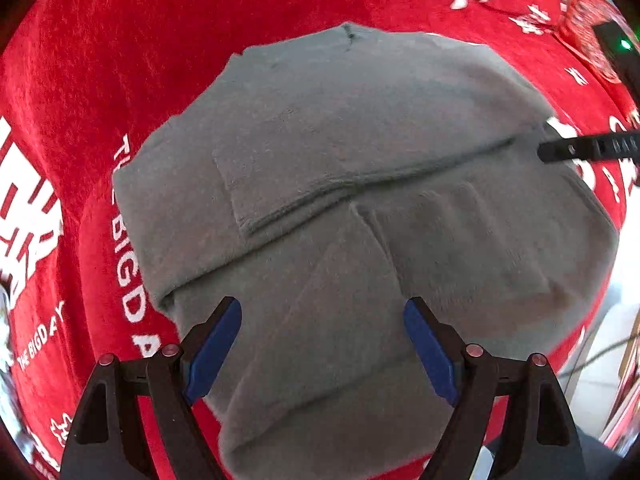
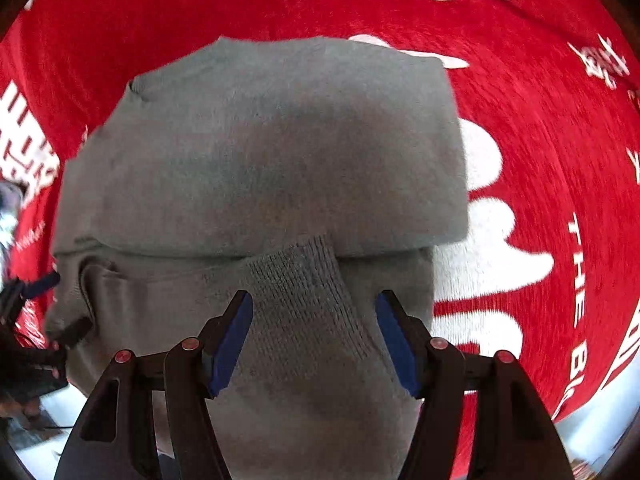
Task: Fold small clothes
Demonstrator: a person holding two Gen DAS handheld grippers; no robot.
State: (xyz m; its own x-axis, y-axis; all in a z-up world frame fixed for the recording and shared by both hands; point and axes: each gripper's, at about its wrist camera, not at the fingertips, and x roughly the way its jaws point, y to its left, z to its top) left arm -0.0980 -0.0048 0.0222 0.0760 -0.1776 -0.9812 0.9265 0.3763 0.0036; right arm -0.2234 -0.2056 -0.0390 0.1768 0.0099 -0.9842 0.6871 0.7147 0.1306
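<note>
A grey knit garment [image 1: 360,184] lies partly folded on a red cloth with white print [image 1: 80,80]. In the left wrist view its layers overlap, with a fold edge running across the middle. My left gripper [image 1: 322,312] is open and empty above the garment's near part. In the right wrist view the garment [image 2: 260,152] shows a folded upper layer and a ribbed cuff [image 2: 304,288] lying across the lower part. My right gripper [image 2: 314,304] is open and empty, its blue pads on either side of the cuff. One right gripper finger [image 1: 588,148] reaches in at the garment's right edge.
The red cloth [image 2: 540,120] surrounds the garment on all sides. A dark device with a green light [image 1: 620,46] sits at the far right. The left gripper's fingers [image 2: 36,284] show at the left edge of the right wrist view. Pale floor [image 1: 604,360] lies beyond the cloth's near edge.
</note>
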